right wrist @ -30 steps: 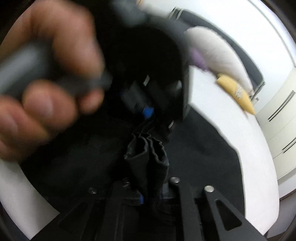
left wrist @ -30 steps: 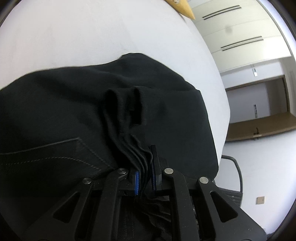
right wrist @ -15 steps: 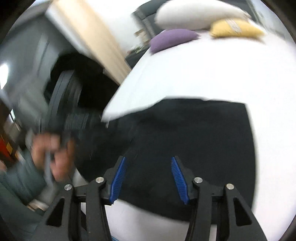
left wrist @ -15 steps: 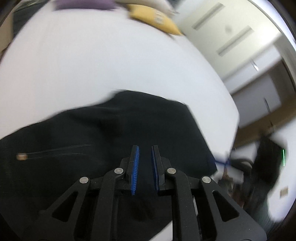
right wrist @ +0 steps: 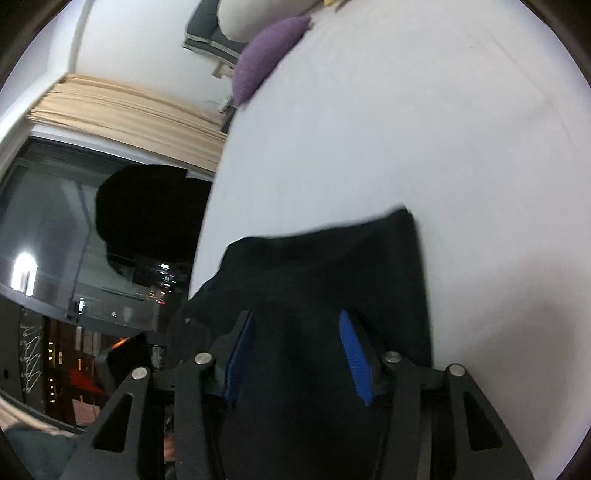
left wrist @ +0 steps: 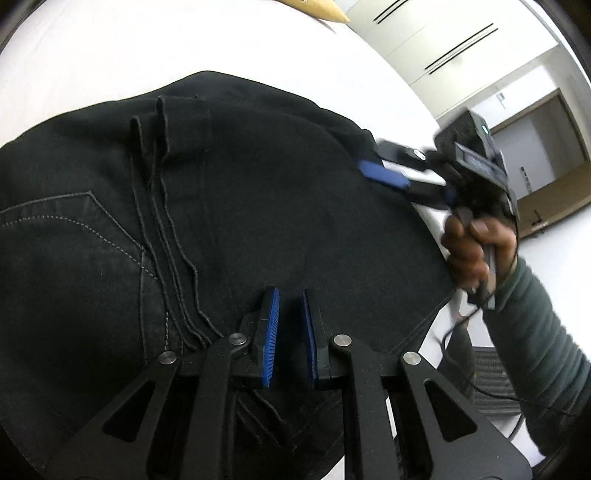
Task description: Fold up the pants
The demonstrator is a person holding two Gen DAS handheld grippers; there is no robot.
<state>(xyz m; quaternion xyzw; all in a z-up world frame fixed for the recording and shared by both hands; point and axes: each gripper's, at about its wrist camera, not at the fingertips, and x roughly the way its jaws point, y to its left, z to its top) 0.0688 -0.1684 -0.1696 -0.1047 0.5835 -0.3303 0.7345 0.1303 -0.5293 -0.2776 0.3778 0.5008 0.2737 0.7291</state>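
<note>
Black pants (left wrist: 277, 184) lie folded on the white bed (left wrist: 110, 55), a stitched back pocket at the left and stacked hems running up the middle. My left gripper (left wrist: 287, 295) hovers over the near part of the pants, its blue pads almost together with only a slim bare gap. My right gripper (left wrist: 391, 166), held by a hand (left wrist: 476, 247) in a green sleeve, is at the far right corner of the pants. In the right wrist view it (right wrist: 295, 317) stands open, its fingers spread over the pants (right wrist: 332, 266), gripping nothing.
A yellow pillow (left wrist: 317, 9) and a purple pillow (right wrist: 266, 59) lie at the head of the bed (right wrist: 406, 129). White cupboards and a doorway stand beyond the bed's right edge, with a dark chair (left wrist: 487, 380) below. A dark window fills the right wrist view's left.
Both grippers have let go of the bunched pants fabric, which now lies flat. The right gripper opened and swung away to the pants' right corner; the left one drew back a little.
</note>
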